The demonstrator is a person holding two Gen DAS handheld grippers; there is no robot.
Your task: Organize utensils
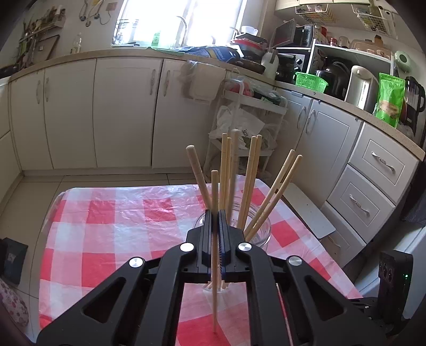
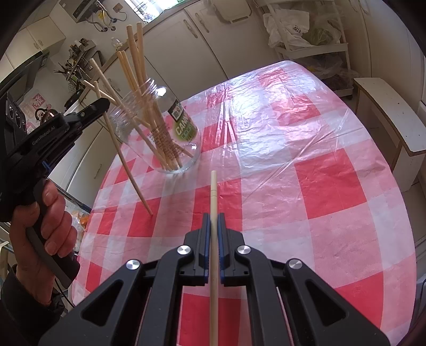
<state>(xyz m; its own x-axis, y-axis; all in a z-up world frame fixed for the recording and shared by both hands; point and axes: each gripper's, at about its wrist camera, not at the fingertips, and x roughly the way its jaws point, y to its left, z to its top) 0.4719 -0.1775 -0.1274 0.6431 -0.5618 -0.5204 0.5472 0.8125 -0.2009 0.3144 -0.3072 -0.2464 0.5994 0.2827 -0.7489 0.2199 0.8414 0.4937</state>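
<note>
Chopstick no. 1 (image 2: 125, 159): clamped in L gripper (image 2: 105, 102), near-upright, tip touching tablecloth (image 2: 319, 186) just beside jar (image 2: 170, 133). Jar: glass, 1 pc, upright, ahead-left of R gripper (image 2: 213, 218); holds approx. 9 chopsticks, exact count unclear. Chopstick no. 2 (image 2: 213, 197): pinched in R gripper, long axis pointing fwd past jar's right side. L gripper nearer jar mouth.

white cabinets (image 1: 127, 111) run under a counter (image 1: 80, 57); a bright window (image 1: 181, 18) glares above, tiled floor (image 1: 34, 191), white cart (image 1: 239, 127) beside drawers (image 1: 372, 181).
</note>
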